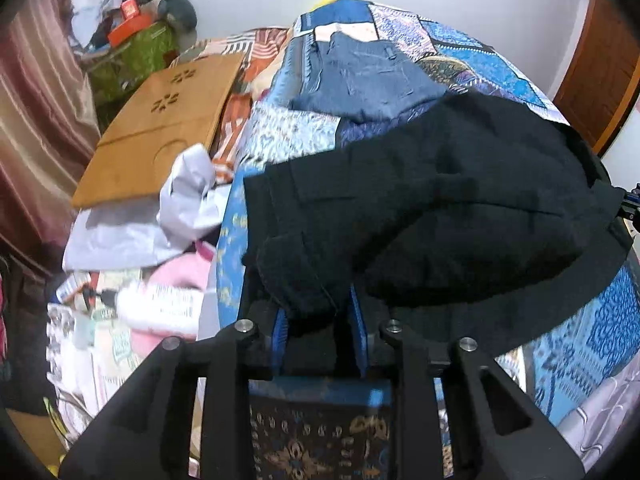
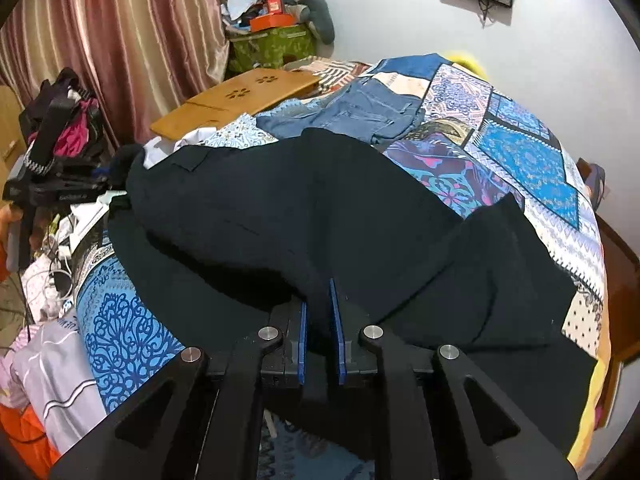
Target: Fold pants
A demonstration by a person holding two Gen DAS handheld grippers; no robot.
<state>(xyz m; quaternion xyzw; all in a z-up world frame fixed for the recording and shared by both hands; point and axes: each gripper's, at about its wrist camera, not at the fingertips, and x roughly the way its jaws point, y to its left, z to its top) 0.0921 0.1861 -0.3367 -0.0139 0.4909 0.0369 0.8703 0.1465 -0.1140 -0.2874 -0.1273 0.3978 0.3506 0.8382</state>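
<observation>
Trousers, black [image 2: 304, 216], lay on the patchwork bedspread [image 2: 532, 160], long axis running left to right between left gripper [image 1: 320, 312] and right gripper [image 2: 318, 304], each clamped on a near-edge fold.

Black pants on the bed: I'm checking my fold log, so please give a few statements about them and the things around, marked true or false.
1. Both grippers are shut on the black pants. True: the left gripper and the right gripper each pinch black cloth.
2. The blue jeans lie on top of the black pants. False: they lie beyond them on the patchwork bedspread.
3. A wooden lap tray rests on the bed's far left side. True.
4. The curtain is green. False: it is pinkish-brown with stripes.
</observation>
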